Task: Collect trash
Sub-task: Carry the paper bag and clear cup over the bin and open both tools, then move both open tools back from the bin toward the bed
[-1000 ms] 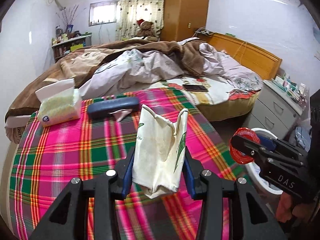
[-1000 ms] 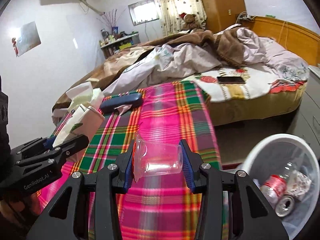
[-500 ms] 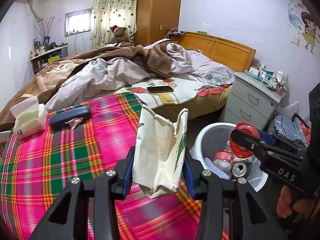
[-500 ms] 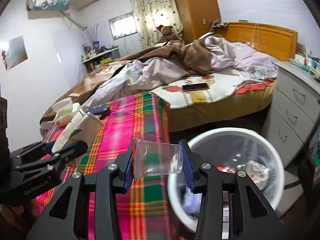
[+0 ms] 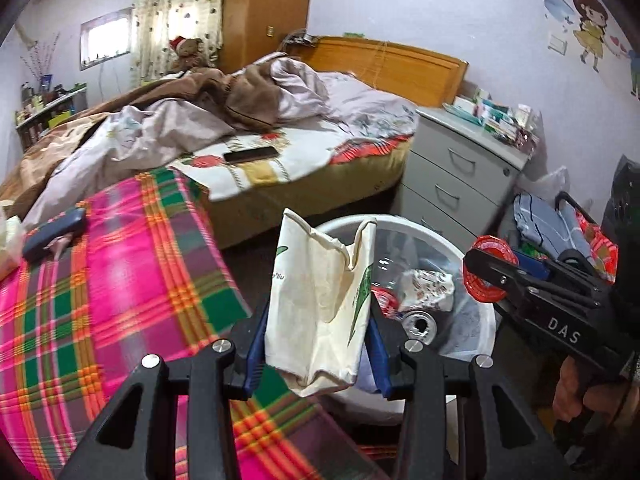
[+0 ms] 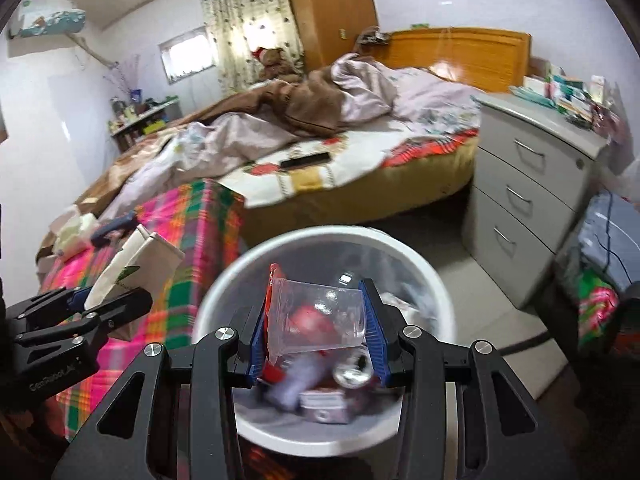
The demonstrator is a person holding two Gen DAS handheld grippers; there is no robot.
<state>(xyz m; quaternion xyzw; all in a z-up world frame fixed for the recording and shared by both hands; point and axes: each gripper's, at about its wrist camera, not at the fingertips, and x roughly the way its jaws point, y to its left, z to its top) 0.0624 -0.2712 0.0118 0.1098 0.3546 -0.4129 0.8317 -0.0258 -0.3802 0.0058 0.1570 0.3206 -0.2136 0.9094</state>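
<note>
My left gripper (image 5: 316, 340) is shut on a crumpled cream paper bag with green print (image 5: 320, 304), held upright over the edge of the plaid-covered table, beside the white trash bin (image 5: 472, 248). My right gripper (image 6: 318, 332) is shut on a clear plastic cup with a red rim (image 6: 316, 320), lying sideways directly above the white trash bin (image 6: 224, 280). The bin holds cans, a bottle and crumpled wrappers. In the left wrist view the right gripper (image 5: 480, 272) shows at the right with the cup's red rim. The left gripper with the paper bag (image 6: 132, 268) shows at the left of the right wrist view.
The plaid cloth table (image 5: 100, 288) carries a dark blue case (image 5: 54, 232) and a tissue pack (image 6: 74, 228). Behind it lies an unmade bed with a phone (image 5: 250, 155). A grey drawer cabinet (image 6: 528, 200) stands right of the bin, and bags (image 5: 560, 224) lie on the floor.
Both grippers have swung right from over the plaid table toward the white bin, each keeping its item. The cup now hangs over the bin and the bag is at the table's edge.
</note>
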